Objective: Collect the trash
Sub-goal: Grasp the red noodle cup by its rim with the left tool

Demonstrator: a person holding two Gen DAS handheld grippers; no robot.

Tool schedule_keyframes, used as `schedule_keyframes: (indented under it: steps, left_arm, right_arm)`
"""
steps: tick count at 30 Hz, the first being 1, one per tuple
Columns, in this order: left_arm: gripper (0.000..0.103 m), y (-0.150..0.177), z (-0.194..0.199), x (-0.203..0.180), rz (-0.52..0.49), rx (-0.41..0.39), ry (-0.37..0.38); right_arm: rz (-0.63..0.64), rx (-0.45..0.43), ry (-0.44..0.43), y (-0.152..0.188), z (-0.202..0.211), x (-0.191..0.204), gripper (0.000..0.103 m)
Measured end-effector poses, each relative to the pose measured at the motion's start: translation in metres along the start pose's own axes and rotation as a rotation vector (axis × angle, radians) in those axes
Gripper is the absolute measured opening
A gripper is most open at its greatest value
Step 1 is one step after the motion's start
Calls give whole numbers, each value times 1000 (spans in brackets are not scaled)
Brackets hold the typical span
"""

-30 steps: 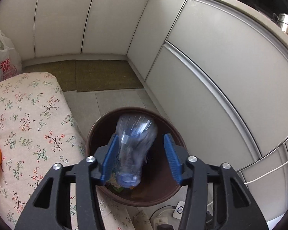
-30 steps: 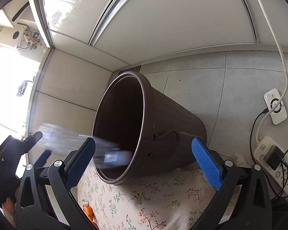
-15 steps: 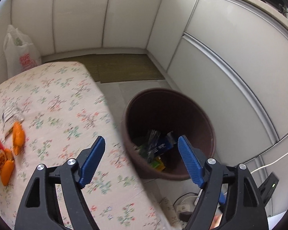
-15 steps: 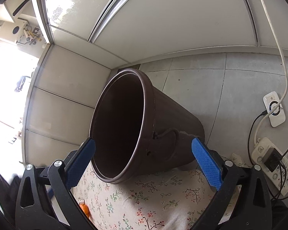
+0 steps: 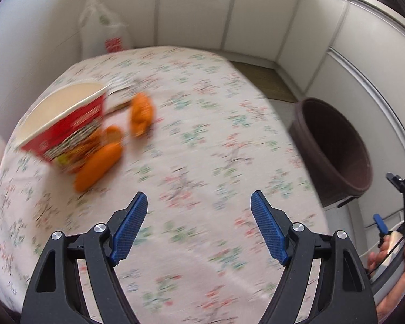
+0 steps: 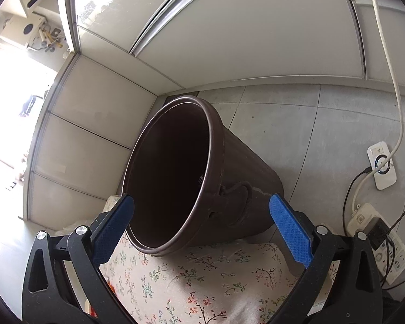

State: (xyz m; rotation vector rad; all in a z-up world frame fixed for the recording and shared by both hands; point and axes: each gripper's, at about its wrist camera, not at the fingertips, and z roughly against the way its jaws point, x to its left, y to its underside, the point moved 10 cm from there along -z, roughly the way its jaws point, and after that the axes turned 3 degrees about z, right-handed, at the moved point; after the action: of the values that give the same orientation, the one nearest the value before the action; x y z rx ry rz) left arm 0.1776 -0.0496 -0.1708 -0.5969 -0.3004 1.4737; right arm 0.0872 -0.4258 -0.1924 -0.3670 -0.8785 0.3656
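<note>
On the left side of the counter [image 5: 202,124], which is covered by a cream cloth with small flowers, a red paper cup [image 5: 64,132] with a cream inside lies tilted. Just beside it are orange peel pieces [image 5: 98,167], and one more orange piece [image 5: 141,117] lies a little to the right, near a crumpled silver wrapper [image 5: 118,87]; the view is blurred there. Behind the counter a white plastic bag [image 5: 102,33] with red print stands at the wall.

The left claw [image 5: 198,216] hangs over the bare cloth with its blue pads [image 5: 129,229] spread wide, and nothing is between them.

To the right, on the grey floor beside the counter, stands the dark brown round plastic bin [image 6: 216,167]. The right claw [image 6: 201,224] is also spread and empty, pointing at the bin's rim. A hand [image 5: 391,264] holds this claw's grip.
</note>
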Motion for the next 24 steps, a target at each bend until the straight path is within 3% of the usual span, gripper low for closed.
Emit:
schedule_keyframes:
  steps: [7, 11, 17, 24]
  left_arm:
    - [77, 1, 18, 115, 98, -9, -150]
    - [82, -15, 28, 155, 121, -14, -178]
    - [82, -38, 21, 179, 60, -20, -178]
    - [82, -62, -7, 177, -4, 4, -130]
  right_arm:
    - [54, -5, 22, 1, 2, 7, 97]
    - [83, -9, 41, 3, 2, 11, 97]
    - [135, -27, 77, 4, 4, 18, 97]
    - [225, -69, 100, 6, 11, 31, 97]
